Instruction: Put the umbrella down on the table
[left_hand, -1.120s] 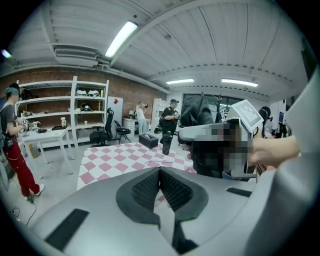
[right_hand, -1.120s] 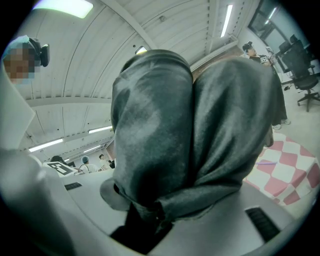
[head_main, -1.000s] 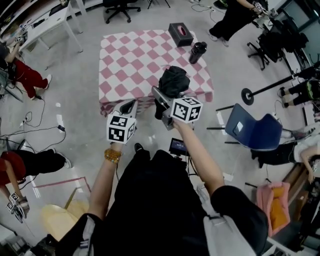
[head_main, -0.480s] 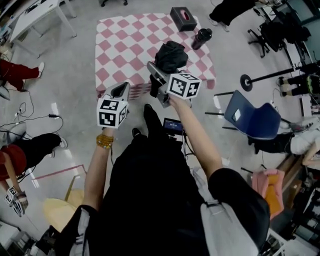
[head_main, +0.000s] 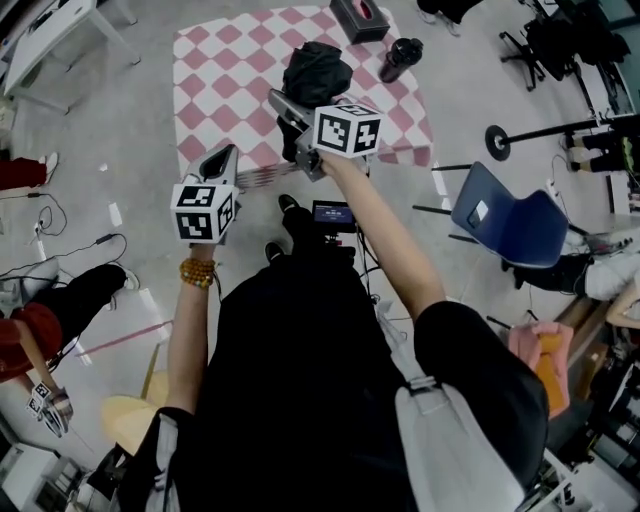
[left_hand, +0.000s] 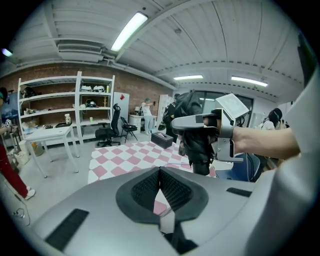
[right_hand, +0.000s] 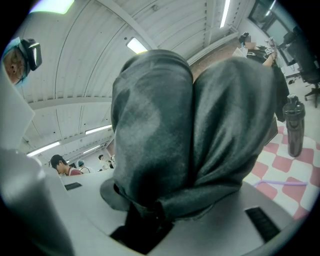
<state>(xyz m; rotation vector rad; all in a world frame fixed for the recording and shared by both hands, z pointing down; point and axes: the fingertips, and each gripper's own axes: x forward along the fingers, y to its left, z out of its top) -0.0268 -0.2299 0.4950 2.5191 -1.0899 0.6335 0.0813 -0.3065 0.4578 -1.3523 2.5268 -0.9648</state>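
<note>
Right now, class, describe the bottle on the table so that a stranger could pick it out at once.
Find the pink-and-white checked table. Near its far right corner, beside a dark tissue box, stands the bottle: dark, tall, upright; the box is low and rectangular.

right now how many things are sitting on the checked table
2: a dark box at the far edge, a black bottle near the right edge. The umbrella in the right gripper blocks part of the table and may hide more.
</note>
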